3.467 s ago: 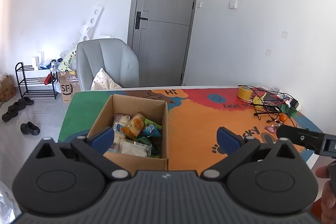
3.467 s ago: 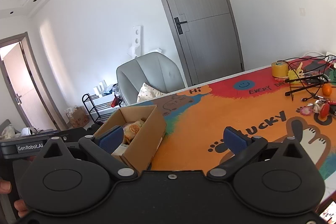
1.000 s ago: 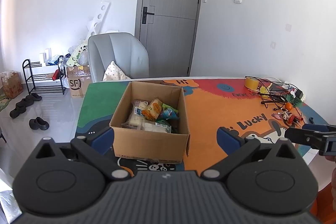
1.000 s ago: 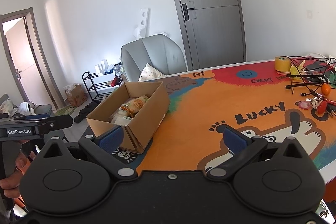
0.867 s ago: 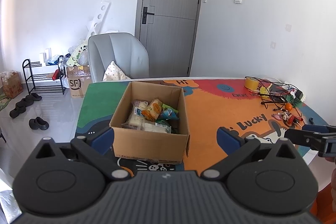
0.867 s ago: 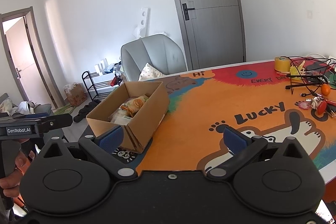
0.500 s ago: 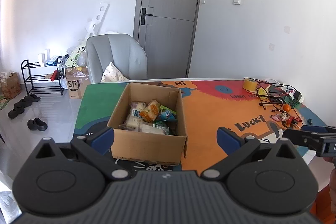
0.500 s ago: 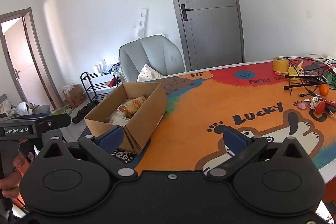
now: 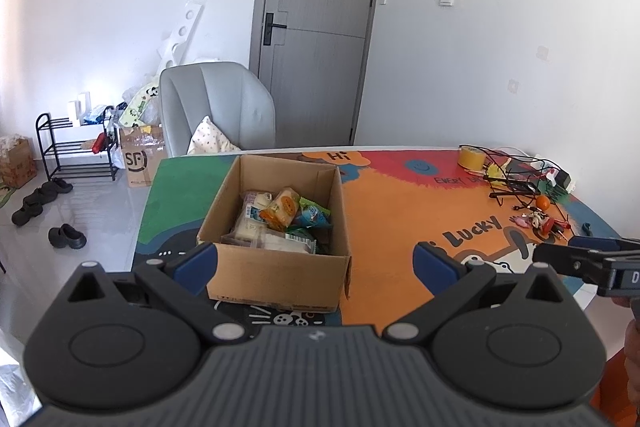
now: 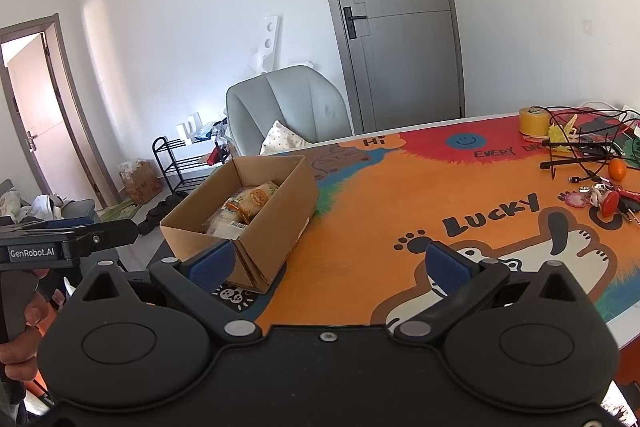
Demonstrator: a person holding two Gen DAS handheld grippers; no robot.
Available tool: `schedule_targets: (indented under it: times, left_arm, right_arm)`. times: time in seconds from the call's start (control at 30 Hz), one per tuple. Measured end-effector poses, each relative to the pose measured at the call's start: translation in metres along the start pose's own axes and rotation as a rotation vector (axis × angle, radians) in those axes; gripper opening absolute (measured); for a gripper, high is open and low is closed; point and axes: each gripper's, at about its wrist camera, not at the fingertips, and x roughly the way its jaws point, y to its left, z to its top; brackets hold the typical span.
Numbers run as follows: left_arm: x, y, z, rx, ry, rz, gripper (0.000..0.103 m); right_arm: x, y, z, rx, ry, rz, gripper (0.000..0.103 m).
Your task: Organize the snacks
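Note:
An open cardboard box stands on the left part of the colourful table mat; it also shows in the right wrist view. Several snack packets lie inside it, among them an orange-printed bun pack. My left gripper is open and empty, held back from the box's near side. My right gripper is open and empty, to the right of the box above the table's near edge. The other gripper shows at each view's side.
Cables, a yellow tape roll, an orange and keys lie at the table's right end. A grey chair with a cushion stands behind the table. A shoe rack and boxes stand on the floor at left.
Both grippers have pulled back from the box and table since 3.5 s ago, so the box looks farther away. Over the last second there is only a slight drift. Both stay open.

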Motion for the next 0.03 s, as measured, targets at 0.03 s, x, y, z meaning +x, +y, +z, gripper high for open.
schedule_targets:
  times: [0.03]
  left_arm:
    - [-0.0004,-0.0012,-0.0002,0.007,0.000,-0.003,0.103]
  right_arm:
    - [0.0004,-0.0001,-0.0001,0.000,0.002,0.000,0.103]
